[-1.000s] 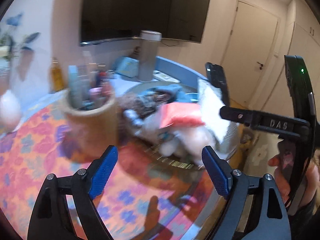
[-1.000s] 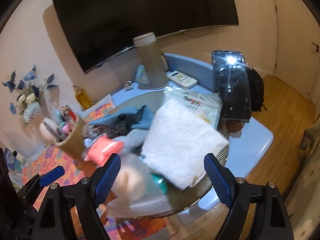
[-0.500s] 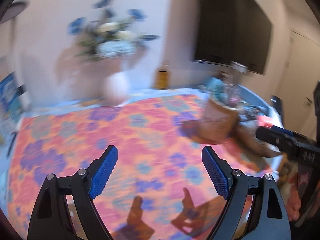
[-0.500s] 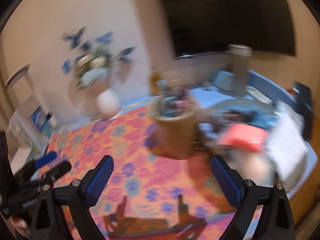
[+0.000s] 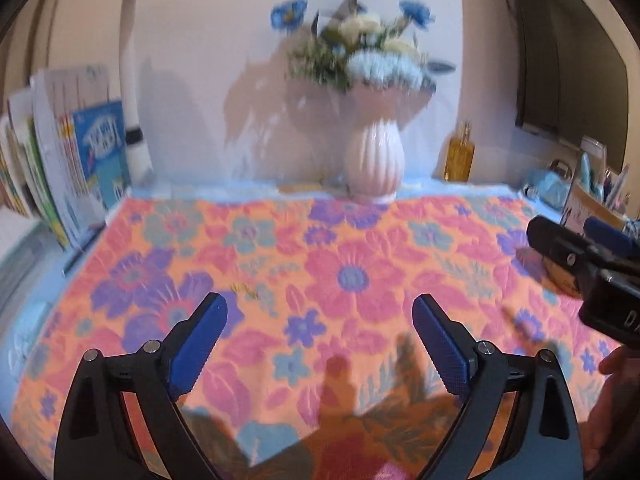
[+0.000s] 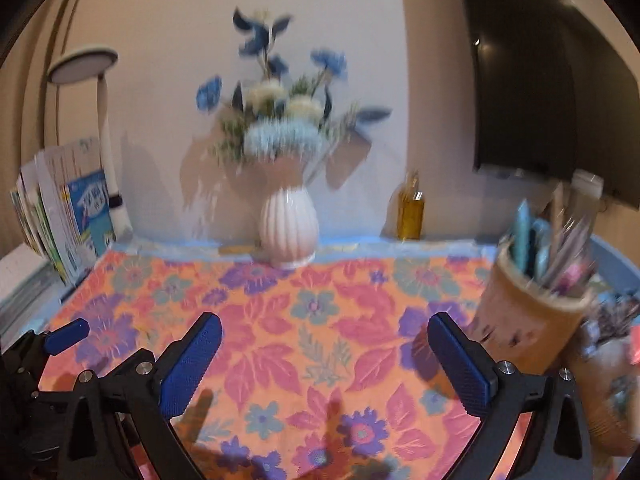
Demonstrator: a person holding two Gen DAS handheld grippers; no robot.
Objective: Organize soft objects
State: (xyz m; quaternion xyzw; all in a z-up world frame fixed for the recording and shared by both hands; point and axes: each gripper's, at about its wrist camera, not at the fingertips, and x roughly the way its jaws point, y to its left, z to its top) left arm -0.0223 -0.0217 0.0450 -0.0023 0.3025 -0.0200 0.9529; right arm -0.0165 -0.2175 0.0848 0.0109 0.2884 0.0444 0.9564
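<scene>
My left tool point(image 5: 320, 332) and right tool point(image 6: 324, 350) hang released over the flowered cloth point(image 5: 340, 264) on the desk, gripping nothing. The soft objects point(image 6: 612, 320) show blurred at right frame edge, beside the pen cup point(image 6: 528, 320).

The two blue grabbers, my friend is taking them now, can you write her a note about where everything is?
Left gripper: open, nothing in it, over the orange floral cloth.
Right gripper: open, nothing in it, over the same cloth, with the brown cup of pens just to its right.
Things for the job: only a blurred edge of the pile of soft things shows, at the far right past the cup. None lies on the cloth in view.
Done: nothing that these views show.
Left: turn right toward the pile, pick up the soft things and sort them.
Mind the white ribbed vase of flowers at the back.
</scene>
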